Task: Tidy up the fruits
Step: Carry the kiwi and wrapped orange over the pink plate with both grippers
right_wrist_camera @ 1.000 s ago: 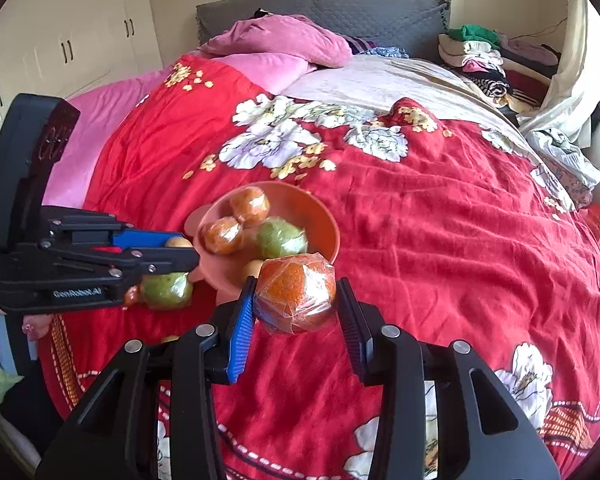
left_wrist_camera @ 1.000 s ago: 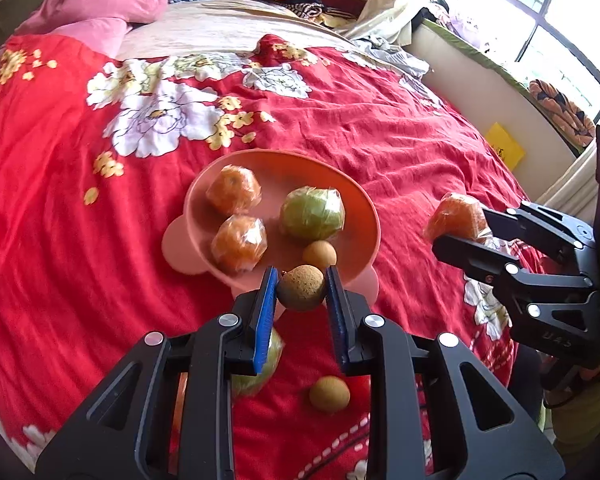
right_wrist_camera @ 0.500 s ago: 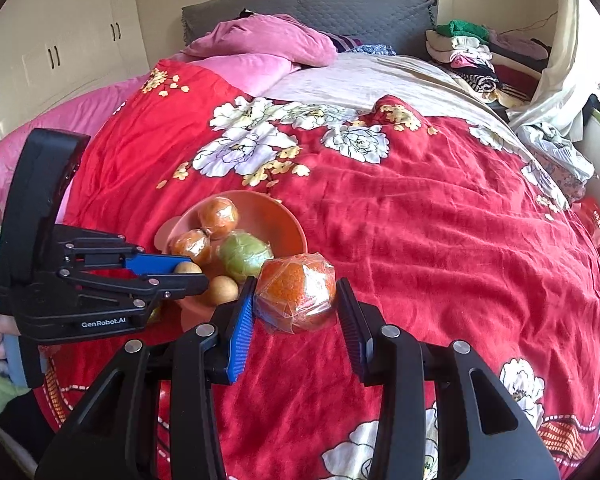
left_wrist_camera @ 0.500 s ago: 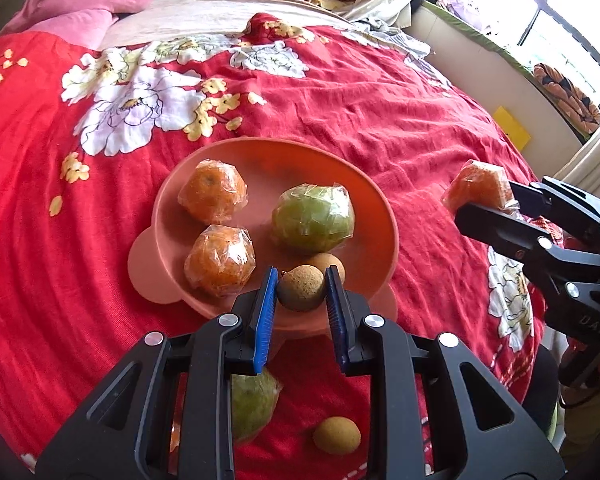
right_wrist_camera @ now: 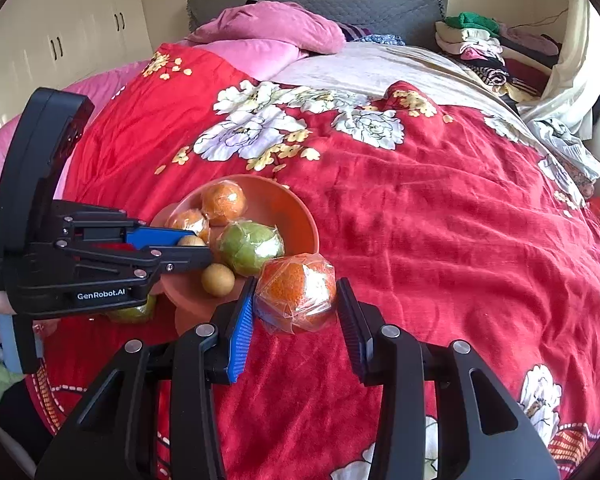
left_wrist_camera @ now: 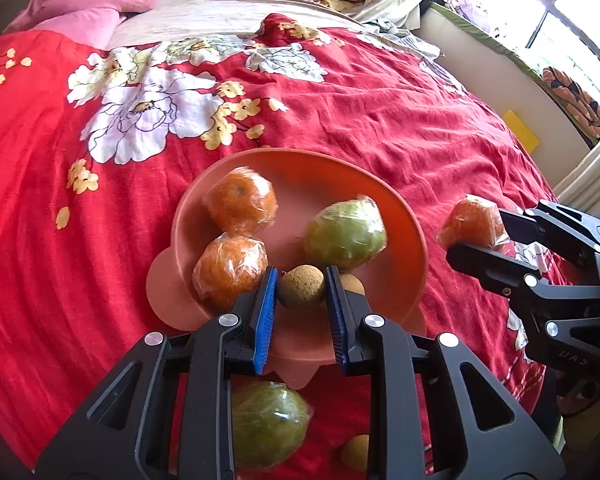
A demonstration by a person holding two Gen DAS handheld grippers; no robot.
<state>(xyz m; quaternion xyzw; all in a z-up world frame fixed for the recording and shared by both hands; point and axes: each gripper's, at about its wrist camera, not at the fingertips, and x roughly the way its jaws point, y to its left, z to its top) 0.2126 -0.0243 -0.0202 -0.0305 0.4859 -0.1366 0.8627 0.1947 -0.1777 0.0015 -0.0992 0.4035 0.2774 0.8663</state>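
Two fruits in transit, one per hand. Left tongs [left_wrist_camera: 302, 289] clamped tight on small brown round fruit [left_wrist_camera: 302, 285], hanging over near rim of orange bowl [left_wrist_camera: 414, 236]. Right tongs [right_wrist_camera: 296, 298] closed partway on wrapped orange [right_wrist_camera: 298, 290], just beside bowl's right edge, above red bedspread [right_wrist_camera: 440, 220].

Bowl sits on the bed and holds two wrapped oranges [left_wrist_camera: 240, 200], one wrapped green fruit [left_wrist_camera: 344, 232] and one small brown fruit [right_wrist_camera: 218, 279].

Step in hand, my read: placing. Both fruits carried to bowl, neither released.

Next move calls for: lower left fruit into the gap beside green fruit, spread tongs, pull back. Right hand needs to come over the rim first; free space looks to be at far right of bowl.

Left outside the bowl: another green fruit [left_wrist_camera: 268, 424] and a small brown one [left_wrist_camera: 356, 452] on bed near the bowl.
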